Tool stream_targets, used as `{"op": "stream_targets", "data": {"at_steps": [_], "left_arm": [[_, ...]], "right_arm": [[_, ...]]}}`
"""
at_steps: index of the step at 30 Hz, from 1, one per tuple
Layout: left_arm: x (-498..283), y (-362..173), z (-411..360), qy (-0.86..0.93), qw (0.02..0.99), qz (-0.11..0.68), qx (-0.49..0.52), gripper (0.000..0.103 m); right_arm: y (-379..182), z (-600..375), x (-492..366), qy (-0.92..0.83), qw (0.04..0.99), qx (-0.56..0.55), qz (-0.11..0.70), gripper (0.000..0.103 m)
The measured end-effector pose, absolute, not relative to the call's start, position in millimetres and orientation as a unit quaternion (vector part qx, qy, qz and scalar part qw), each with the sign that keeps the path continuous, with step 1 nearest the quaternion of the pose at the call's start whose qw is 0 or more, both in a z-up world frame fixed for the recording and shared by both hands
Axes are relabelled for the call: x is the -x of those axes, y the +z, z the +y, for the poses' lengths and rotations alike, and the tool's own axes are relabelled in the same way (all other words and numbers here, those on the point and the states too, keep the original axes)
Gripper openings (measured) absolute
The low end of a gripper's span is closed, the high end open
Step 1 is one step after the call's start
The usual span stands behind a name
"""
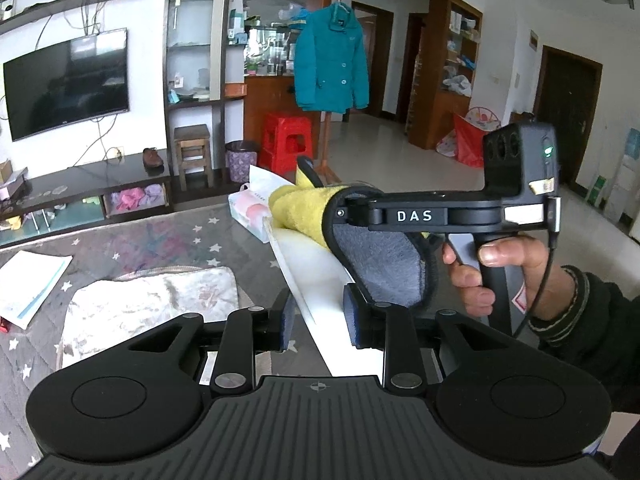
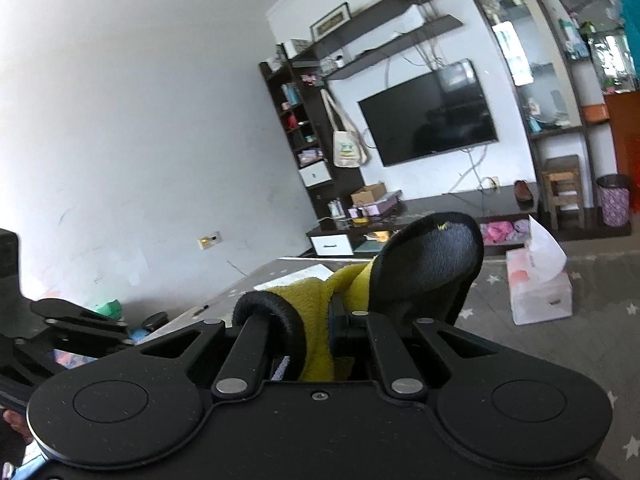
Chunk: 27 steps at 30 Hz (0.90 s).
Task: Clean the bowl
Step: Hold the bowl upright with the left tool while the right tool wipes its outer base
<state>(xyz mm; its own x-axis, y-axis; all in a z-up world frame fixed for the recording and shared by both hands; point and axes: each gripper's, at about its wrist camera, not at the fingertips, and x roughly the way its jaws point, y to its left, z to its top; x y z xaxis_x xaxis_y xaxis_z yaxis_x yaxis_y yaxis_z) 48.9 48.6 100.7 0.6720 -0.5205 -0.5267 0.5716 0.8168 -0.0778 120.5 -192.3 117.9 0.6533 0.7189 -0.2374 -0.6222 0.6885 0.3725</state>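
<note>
The bowl (image 1: 316,276) is smooth, glossy white, seen edge-on, its thin rim running between the two blue ribbed pads (image 1: 354,320) of the left hand-held gripper (image 1: 320,322). That gripper is clamped across the bowl's wall, one pad outside and one inside, holding it tilted above the counter (image 1: 168,240), which wears a grey cover printed with white stars.

The cloth (image 1: 304,210) is fuzzy yellow terry on one face and grey, short-napped on the other, edged in black binding. It is pinched in the right hand-held gripper (image 1: 340,210), whose jaws are fully clenched on it; a hand (image 1: 500,276) in a dark sleeve grips the matte black handle. The cloth drapes over the bowl's far rim and down into its hollow, just beyond the left gripper's inner pad.

From the right wrist view the cloth (image 2: 320,304) bunches thick between the black linkages, its grey flap curling upward. A soft pink tissue box (image 1: 250,210) stands on the counter past the bowl.
</note>
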Motion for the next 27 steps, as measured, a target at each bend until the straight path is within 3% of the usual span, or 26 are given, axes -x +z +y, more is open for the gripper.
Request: {"op": "stream_targets", "data": {"at_steps": [27], "left_arm": [[-49.3,90.5,75.4,-0.266,0.922,0.281,0.006,0.032]], "right_arm": [[49.8,-210.0,-129.6,0.318,0.889,-0.156,0.29,0.009]]}}
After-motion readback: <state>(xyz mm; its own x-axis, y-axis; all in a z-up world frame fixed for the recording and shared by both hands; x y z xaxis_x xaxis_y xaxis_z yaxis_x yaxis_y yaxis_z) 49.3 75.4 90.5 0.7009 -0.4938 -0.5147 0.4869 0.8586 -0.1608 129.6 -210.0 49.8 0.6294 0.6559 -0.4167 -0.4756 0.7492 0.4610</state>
